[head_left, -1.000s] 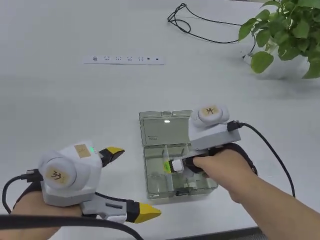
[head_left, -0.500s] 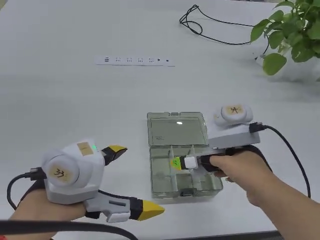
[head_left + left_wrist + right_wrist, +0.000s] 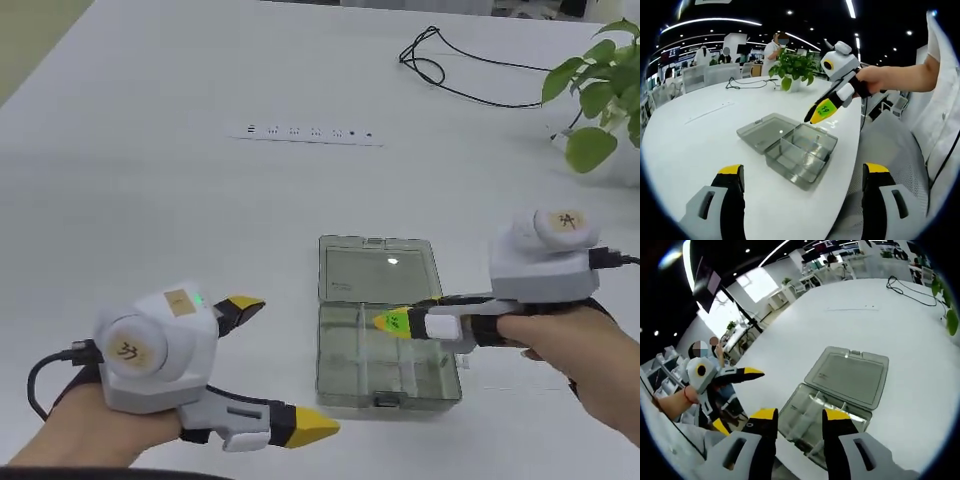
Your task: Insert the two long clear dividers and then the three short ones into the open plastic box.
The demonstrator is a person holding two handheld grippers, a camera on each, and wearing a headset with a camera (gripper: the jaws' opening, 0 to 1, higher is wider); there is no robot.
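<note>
The plastic box (image 3: 388, 350) sits on the table (image 3: 150, 200) between the two claws. It is just right of the left gripper (image 3: 285, 365) and beneath the tips of the right gripper (image 3: 385, 322), which reaches in over the tray from the box's right side. Dividers (image 3: 358, 345) stand inside the tray. The lid (image 3: 375, 268) lies flat just beyond the right gripper's tips. Well beyond both claws lies a power strip (image 3: 305, 133), with a cable (image 3: 440, 70) farther back. A plant (image 3: 600, 100) stands behind the right gripper, at the table's right edge.
</note>
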